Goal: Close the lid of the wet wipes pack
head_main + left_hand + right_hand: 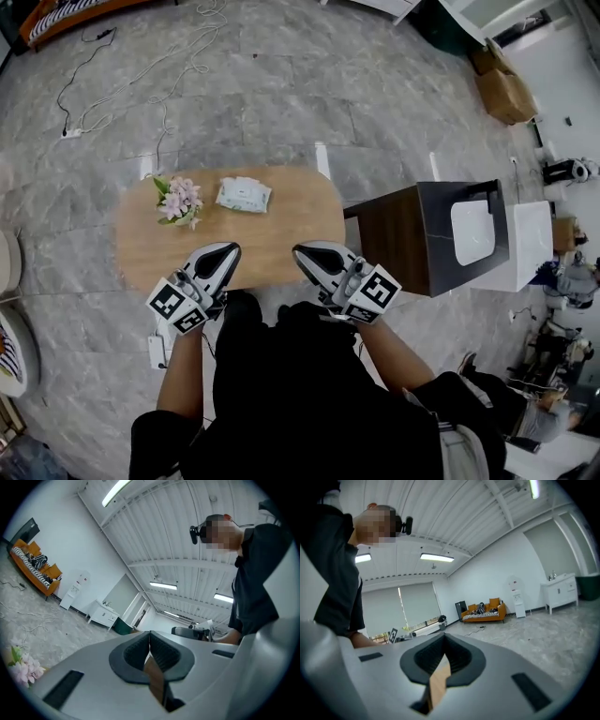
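The wet wipes pack point(244, 194), white with pale green print, lies flat on the far half of the oval wooden table point(291, 225). Whether its lid is up or down is too small to tell. My left gripper point(229, 250) hovers at the table's near edge, a short way in front of the pack, jaws pressed together and empty. My right gripper point(300, 252) sits beside it to the right, also shut on nothing. Both gripper views tilt upward at the ceiling, with the closed left gripper point(149, 635) and right gripper point(443, 638) in front; the pack is out of sight there.
A small bunch of pink flowers point(178, 200) stands left of the pack and shows again as flowers point(21, 667). A dark cabinet point(422, 239) holding a white basin stands right of the table. Cables point(141, 75) trail over the floor beyond; cardboard boxes point(502, 84) sit far right.
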Available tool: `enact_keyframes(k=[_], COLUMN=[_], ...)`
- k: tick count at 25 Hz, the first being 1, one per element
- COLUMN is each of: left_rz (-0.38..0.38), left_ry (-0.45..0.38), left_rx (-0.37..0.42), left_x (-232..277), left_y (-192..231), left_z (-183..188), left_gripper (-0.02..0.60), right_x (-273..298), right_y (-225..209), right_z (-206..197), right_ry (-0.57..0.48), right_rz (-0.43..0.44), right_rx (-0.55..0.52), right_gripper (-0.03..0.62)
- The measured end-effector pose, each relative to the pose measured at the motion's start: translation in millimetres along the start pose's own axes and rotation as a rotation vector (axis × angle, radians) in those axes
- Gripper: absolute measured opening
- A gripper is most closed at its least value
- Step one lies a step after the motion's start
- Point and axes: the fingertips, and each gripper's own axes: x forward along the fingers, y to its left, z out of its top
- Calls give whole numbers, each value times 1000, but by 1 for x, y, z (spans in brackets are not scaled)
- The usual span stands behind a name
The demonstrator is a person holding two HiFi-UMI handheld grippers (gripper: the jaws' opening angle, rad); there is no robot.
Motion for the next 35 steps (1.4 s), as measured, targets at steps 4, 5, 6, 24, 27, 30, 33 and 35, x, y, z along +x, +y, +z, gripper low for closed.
enact_keyframes(k=[4, 5, 6, 24, 27, 30, 33, 35], left_rz=[4, 7, 9, 196, 237, 274, 300, 309], left_ry=[-11, -14, -17, 63, 83, 87, 95, 104], left_rx=[-21, -26, -29, 57, 54, 33, 13, 1], left_x=[-4, -5, -5, 18, 19, 18, 18, 20], left_y=[29, 33, 35, 87, 106, 121, 135, 144], left_z=[2, 2, 1, -26, -42, -59, -78, -92], left_gripper=[15, 17, 16, 17, 17, 17, 17, 17], right_x=[20, 23, 25, 72, 84, 96, 109, 117], right_y=[-15, -17, -20, -132, -154, -178, -202, -215], right_z=[2, 0, -1, -38, -55, -76, -97, -112], right_ry=[0, 9, 14, 20, 45, 83, 106, 124], right_rz=[-31, -32, -31, 114, 137, 154, 170, 185], right_rx=[33, 30, 29, -31, -55, -65, -65, -66], right_gripper=[9, 9, 9, 10, 12, 15, 27, 67])
